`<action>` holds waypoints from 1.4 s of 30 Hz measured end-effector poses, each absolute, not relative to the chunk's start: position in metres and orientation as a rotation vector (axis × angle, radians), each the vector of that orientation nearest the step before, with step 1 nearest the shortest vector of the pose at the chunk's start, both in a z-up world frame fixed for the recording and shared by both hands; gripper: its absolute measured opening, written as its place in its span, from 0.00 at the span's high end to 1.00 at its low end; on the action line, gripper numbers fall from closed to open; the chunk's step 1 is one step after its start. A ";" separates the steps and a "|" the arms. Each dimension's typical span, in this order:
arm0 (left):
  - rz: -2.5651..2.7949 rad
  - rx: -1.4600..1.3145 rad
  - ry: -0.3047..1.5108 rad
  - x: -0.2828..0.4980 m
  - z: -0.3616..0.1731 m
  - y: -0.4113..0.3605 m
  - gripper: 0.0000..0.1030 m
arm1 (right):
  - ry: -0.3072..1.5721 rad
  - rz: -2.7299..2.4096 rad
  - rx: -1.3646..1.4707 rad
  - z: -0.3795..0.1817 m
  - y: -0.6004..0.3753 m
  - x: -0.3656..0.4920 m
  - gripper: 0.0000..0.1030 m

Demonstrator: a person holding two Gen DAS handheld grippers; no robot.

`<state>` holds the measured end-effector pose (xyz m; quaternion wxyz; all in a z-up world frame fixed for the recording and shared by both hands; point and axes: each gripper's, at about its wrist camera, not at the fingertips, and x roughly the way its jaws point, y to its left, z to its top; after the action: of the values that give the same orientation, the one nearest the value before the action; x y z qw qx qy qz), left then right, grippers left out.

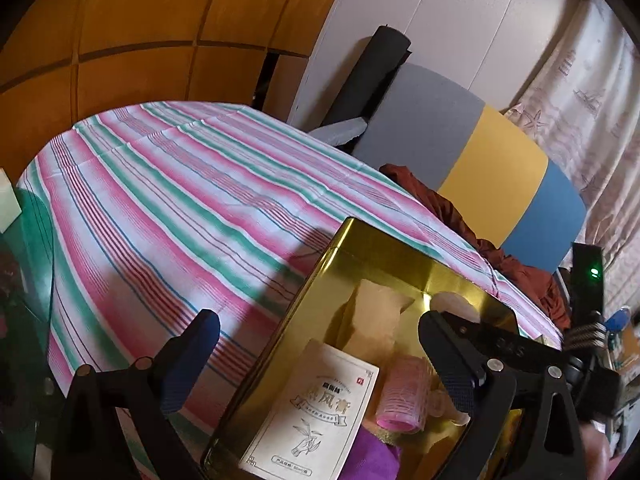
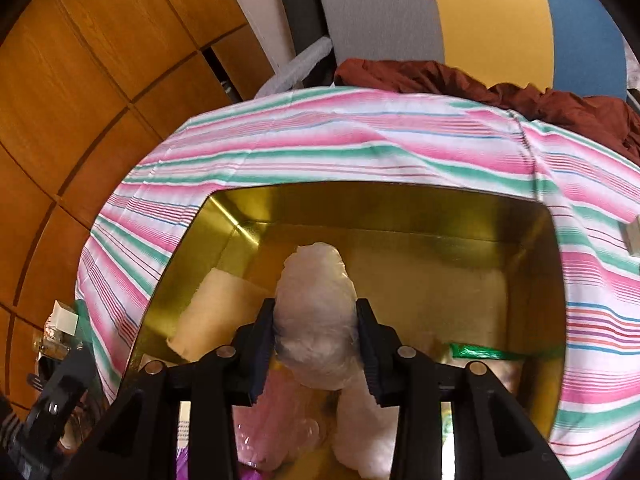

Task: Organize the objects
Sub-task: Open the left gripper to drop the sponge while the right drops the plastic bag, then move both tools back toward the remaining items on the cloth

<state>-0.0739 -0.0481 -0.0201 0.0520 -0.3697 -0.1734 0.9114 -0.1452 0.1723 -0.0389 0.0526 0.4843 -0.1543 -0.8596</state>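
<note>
Gold tin box (image 2: 256,236) is set on the striped tablecloth (image 2: 360,148), lid off, so items can be dropped in from above. Right gripper (image 2: 316,344) is held over the box w/ a white plastic-wrapped bundle (image 2: 314,300) between its pads, apparently still pinched, low enough to be let go. Left gripper (image 1: 320,356) is spread wide, nothing in it, straddling the box's near-left wall. Already inside: a white carton (image 1: 320,412), pink hair roller (image 1: 400,392), beige pad (image 1: 376,316), prob. packed left to leave the right floor free.
</note>
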 end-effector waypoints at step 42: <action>2.502 -1.150 -0.173 -0.008 -0.018 0.088 0.00 | -0.668 -3.007 1.299 -0.015 0.324 0.024 0.52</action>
<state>-0.0084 0.0882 -0.0181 0.1902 -0.4092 -0.0615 0.8903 0.0237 0.3237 -0.0146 -0.1008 0.3865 -0.1989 -0.8949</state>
